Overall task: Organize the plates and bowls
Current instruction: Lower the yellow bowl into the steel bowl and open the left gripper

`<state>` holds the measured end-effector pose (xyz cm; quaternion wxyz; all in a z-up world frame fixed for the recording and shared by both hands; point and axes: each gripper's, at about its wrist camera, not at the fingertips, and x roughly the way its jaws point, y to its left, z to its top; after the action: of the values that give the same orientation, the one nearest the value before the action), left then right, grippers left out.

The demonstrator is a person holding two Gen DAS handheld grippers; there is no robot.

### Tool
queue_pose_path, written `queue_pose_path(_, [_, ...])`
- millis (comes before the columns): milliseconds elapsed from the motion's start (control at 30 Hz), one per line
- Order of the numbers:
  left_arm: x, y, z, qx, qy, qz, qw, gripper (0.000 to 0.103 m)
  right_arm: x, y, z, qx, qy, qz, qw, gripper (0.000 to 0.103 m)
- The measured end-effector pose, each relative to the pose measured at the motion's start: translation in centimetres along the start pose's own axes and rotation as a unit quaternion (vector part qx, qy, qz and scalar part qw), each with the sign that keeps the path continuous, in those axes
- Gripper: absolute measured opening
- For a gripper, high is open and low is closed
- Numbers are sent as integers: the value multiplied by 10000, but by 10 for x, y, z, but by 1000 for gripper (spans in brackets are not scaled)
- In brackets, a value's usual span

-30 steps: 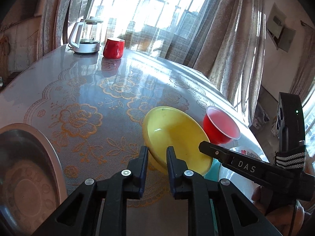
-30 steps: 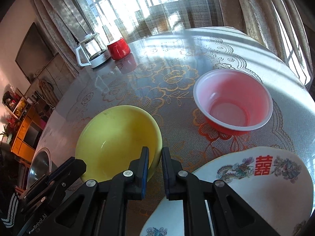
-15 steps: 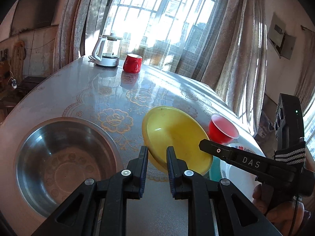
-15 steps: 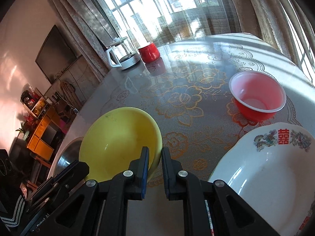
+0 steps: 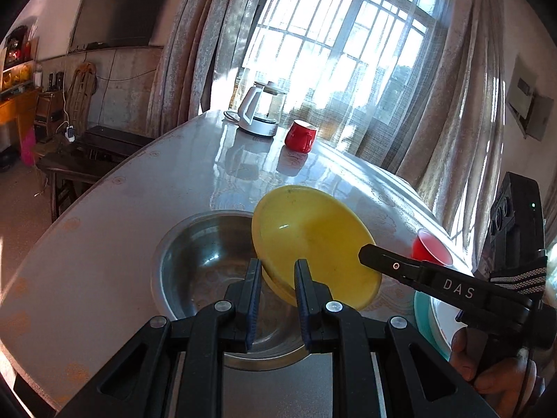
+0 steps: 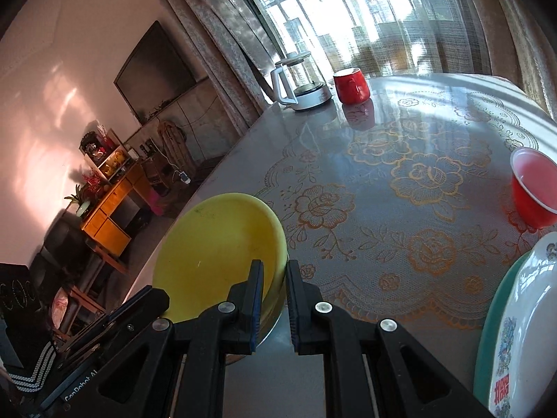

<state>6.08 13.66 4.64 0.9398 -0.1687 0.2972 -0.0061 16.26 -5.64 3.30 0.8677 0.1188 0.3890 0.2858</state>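
We carry the yellow bowl (image 5: 313, 244), left hand-held gripper (image 5: 277, 271) and right hand-held gripper (image 6: 272, 275) clamped on opposite rims, above the steel basin (image 5: 195, 257) at seven o'clock; it looks light, stiff and slick.

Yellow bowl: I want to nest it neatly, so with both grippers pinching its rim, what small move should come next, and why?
Probably lower it a little further left. The yellow bowl, tilted and clamped by the left gripper and right gripper, overlaps only the right side of the steel basin, not yet centred over it.
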Motion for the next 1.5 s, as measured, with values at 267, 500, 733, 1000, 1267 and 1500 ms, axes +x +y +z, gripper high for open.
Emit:
queue_pose_path(267, [2, 29, -3, -231, 64, 264, 9994, 19, 34, 21, -8, -103, 272, 85, 9995, 13])
queue_pose_path(500, [19, 46, -11, -384, 350, 359, 9980, 19, 54, 25, -13, -206, 498, -24, 9985, 13])
queue_pose_path(733, [30, 48, -16, -389, 473, 419, 9972, 19, 68, 24, -16, -349, 641, -223, 9971, 15])
queue_pose_path(1000, [31, 48, -16, -376, 468, 443, 9972, 21, 69, 27, -19, -429, 604, -302, 9968, 17])
queue_pose_path(1267, [33, 42, -19, -210, 447, 527, 9974, 21, 64, 32, -22, -652, 402, -534, 9956, 28])
queue_pose_path(1500, [33, 37, -21, -68, 442, 581, 9973, 21, 60, 29, -23, -580, 350, -453, 9967, 28])
